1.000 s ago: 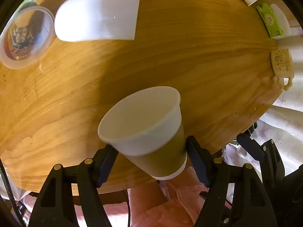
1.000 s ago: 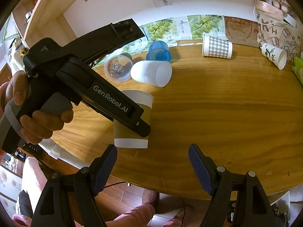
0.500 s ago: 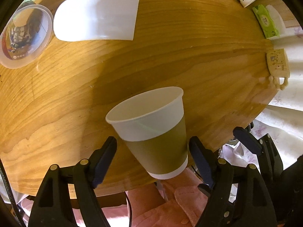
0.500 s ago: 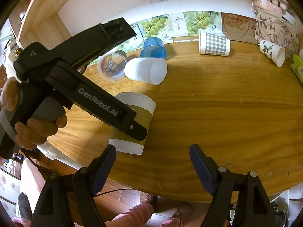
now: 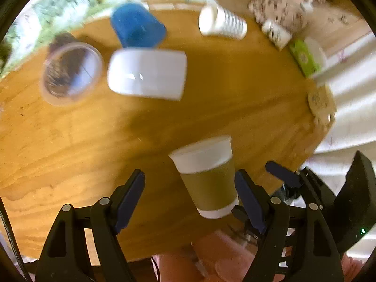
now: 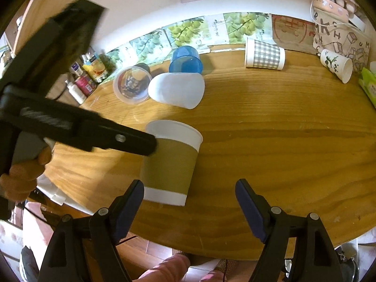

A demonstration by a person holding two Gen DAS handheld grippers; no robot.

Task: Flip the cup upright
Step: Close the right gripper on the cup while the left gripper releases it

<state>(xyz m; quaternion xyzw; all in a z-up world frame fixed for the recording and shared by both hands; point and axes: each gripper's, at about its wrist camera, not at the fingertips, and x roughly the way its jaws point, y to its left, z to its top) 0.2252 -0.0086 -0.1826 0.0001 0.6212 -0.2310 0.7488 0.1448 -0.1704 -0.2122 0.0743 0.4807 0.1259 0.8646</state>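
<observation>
A brown-sleeved paper cup (image 6: pixel 171 162) stands upright near the front edge of the wooden table (image 6: pixel 270 141); the left gripper (image 5: pixel 189 202) and right gripper (image 6: pixel 189 211) both gape, empty.

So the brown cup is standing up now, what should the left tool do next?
Probably draw the left tool back and clear of the brown-sleeved cup. The cup stands mouth up on the wooden table, the tool is open, and nothing grips the cup. Other cups, like the white cup, lie on their sides.

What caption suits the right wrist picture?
Sleeved paper cup stands upright on the wooden table; left gripper beside it, right gripper open.
</observation>
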